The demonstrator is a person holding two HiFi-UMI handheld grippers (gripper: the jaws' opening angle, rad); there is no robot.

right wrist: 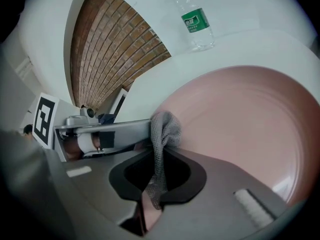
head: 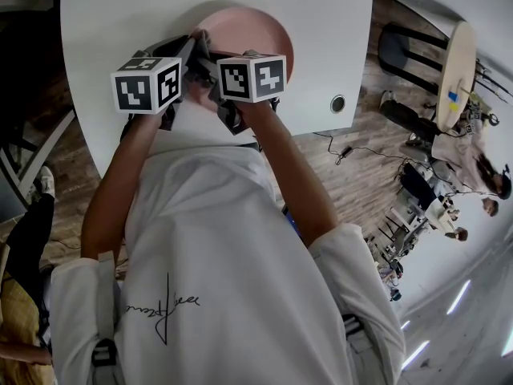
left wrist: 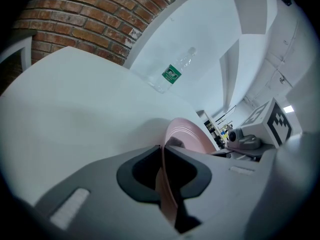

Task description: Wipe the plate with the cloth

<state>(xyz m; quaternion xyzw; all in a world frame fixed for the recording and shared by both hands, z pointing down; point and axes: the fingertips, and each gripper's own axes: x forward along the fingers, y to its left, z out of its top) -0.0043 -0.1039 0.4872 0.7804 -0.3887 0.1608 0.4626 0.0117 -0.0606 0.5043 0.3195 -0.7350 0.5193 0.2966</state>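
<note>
The left hand-held gripper (left wrist: pixel 164 151) is clamped on the rim of the pink plate (left wrist: pixel 192 136), over the white surface (left wrist: pixel 75 109). The right hand-held gripper (right wrist: pixel 160 153) pinches a grey cloth (right wrist: pixel 163 128) that touches the plate.

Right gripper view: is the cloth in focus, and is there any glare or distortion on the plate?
Right gripper view: cloth weave sharp, plate evenly lit with one small glint near its lower rim, fisheye bowing the brick wall. Left gripper view: plate's near rim blurred.
</note>
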